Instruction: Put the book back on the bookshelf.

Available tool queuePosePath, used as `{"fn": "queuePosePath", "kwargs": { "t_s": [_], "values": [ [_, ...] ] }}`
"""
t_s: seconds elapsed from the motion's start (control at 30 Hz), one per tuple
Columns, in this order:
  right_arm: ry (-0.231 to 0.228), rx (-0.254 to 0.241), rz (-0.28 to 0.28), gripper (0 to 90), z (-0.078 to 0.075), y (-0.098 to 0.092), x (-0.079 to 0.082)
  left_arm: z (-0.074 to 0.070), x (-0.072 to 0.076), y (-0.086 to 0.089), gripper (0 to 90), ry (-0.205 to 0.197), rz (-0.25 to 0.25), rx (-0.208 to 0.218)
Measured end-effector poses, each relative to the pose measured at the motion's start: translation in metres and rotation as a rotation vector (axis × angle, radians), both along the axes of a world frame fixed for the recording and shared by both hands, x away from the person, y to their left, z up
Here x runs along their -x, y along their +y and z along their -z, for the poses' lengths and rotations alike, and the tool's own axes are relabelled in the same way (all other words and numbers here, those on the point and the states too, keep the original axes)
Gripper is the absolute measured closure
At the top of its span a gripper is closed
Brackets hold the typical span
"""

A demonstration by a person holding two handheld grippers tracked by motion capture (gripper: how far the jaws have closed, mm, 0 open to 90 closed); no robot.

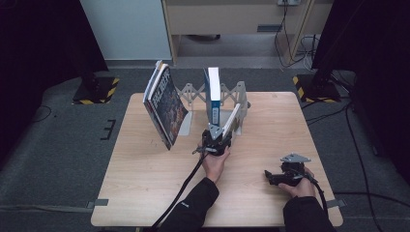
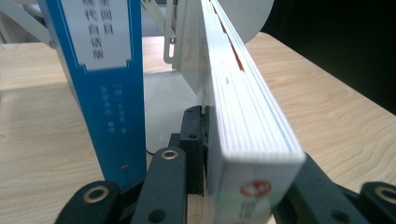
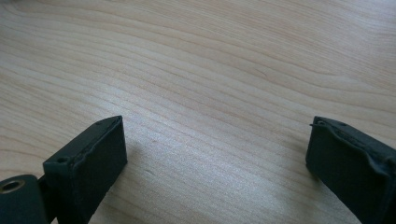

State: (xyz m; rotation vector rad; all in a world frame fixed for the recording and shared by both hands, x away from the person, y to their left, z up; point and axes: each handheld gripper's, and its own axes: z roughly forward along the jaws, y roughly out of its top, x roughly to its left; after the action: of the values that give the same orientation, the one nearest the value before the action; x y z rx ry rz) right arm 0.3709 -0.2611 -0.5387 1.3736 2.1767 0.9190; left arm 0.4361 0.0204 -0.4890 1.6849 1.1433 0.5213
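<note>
The left gripper [image 1: 220,137], near the table's [image 1: 145,193] far edge, pinches a white book [image 2: 252,140] leaning rightward beside the upright blue book [image 2: 112,93] in the rack [image 1: 193,92], while the right gripper [image 1: 275,178] rests wide open and empty.

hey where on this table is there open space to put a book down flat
Bare wood lies along the table's left and near edge, left of the left tool. The strip between both tools is narrower. It is crowded at the far middle: comic book, blue book, white book, rack.
</note>
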Motion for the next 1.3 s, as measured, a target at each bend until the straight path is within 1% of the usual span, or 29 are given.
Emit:
{"fn": "queuePosePath", "kwargs": {
  "t_s": [0.07, 0.2, 0.3, 0.4, 0.43, 0.53, 0.6, 0.63, 0.77, 0.87, 1.03, 1.1, 1.13, 1.2, 1.27, 1.3],
  "values": [
    [0.0, 0.0, 0.0, 5.3, 0.0, 0.0, 0.0, 0.003, 0.001, 0.002, 70.1, -0.008, 0.012, 0.018],
    [-0.002, 0.002, -0.001, 5.3, 0.0, 0.0, 0.0, 0.004, 0.004, 0.004, 65.9, -0.02, 0.036, 0.02],
    [-0.002, 0.002, -0.001, 5.3, 0.0, 0.0, 0.0, 0.003, 0.011, 0.007, 63.4, -0.034, 0.051, 0.015],
    [0.0, 0.0, 0.0, 5.3, 0.0, 0.0, 0.0, 0.003, 0.018, 0.011, 62.1, -0.043, 0.053, 0.02],
    [0.0, 0.0, 0.0, 5.3, 0.0, 0.0, 0.0, 0.002, 0.019, 0.012, 62.3, -0.04, 0.056, 0.019],
    [-0.002, 0.002, -0.001, 5.3, 0.0, 0.0, 0.0, 0.002, 0.021, 0.014, 64.3, -0.04, 0.06, 0.033],
    [0.0, 0.0, 0.001, 5.3, 0.0, 0.0, 0.0, 0.003, 0.02, 0.014, 66.1, -0.038, 0.062, 0.035],
    [0.0, 0.001, 0.001, 5.3, 0.0, 0.0, 0.0, 0.003, 0.018, 0.014, 66.3, -0.034, 0.068, 0.044],
    [0.0, 0.0, 0.001, 5.3, 0.0, 0.0, 0.0, 0.004, 0.015, 0.014, 67.2, -0.032, 0.073, 0.045],
    [-0.002, 0.002, 0.0, 5.3, 0.0, 0.0, 0.0, 0.004, 0.011, 0.014, 68.6, -0.032, 0.062, 0.037],
    [-0.001, 0.001, 0.002, 5.3, 0.0, 0.0, 0.0, 0.003, 0.003, 0.011, 69.1, -0.021, 0.041, 0.057],
    [-0.001, 0.0, 0.003, 5.2, 0.0, 0.001, 0.0, 0.001, 0.0, 0.007, 68.6, -0.023, 0.044, 0.042],
    [-0.001, 0.0, 0.001, 5.2, 0.0, 0.001, 0.0, -0.001, -0.001, 0.006, 68.2, -0.018, 0.048, 0.026],
    [-0.001, 0.0, 0.0, 5.2, 0.0, 0.001, 0.0, 0.0, -0.002, 0.004, 67.7, -0.021, 0.05, 0.028],
    [-0.001, 0.0, 0.0, 5.2, 0.0, 0.001, 0.0, 0.002, -0.003, 0.004, 66.3, -0.025, 0.067, 0.033],
    [-0.001, 0.0, 0.0, 5.2, 0.0, 0.001, 0.0, 0.002, -0.003, 0.004, 64.9, -0.027, 0.081, 0.022]
  ]
}}
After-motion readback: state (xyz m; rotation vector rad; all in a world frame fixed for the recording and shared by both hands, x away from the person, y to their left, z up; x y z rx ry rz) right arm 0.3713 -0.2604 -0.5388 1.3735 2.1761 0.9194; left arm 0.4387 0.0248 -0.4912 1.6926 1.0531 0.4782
